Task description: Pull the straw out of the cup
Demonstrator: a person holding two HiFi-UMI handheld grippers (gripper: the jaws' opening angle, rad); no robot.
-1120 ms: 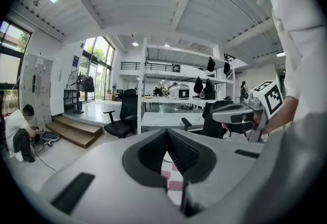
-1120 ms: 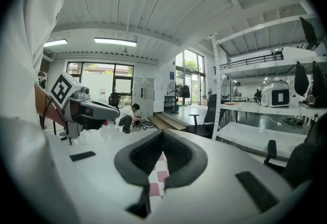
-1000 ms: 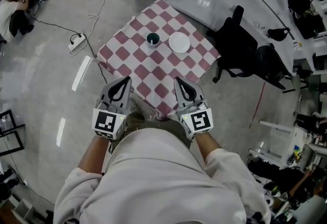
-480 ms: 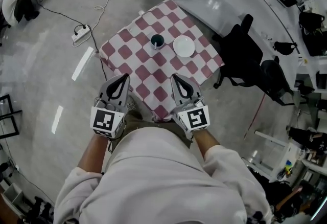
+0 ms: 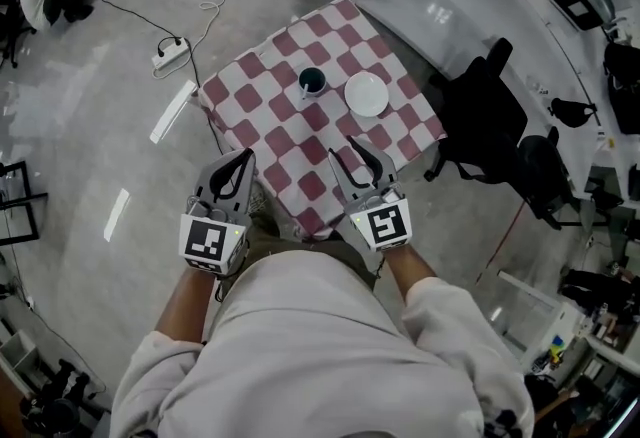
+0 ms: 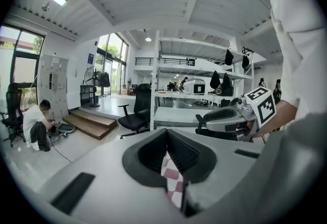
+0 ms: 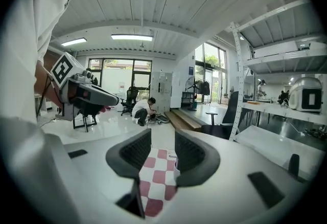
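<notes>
Checkered table (image 5: 283,129) on grey workshop floor (image 5: 85,111)

Dark green cup (image 5: 312,81), upright, on checked table (image 5: 268,131)

Left gripper (image 6: 166,135), grey shell, black ribbed pads: jaws closed tip to tip, nothing held. Pink-and-white checked cloth (image 6: 172,187) shows in the slit at 6 o'clock. Right gripper (image 6: 198,124) at 3 o'clock, marker cube on it, jaws opening, nothing between them. Black swivel office chair (image 6: 134,115) at 10 o'clock of the jaws. Crouching person in white top (image 6: 37,125) at 9 o'clock.
</notes>
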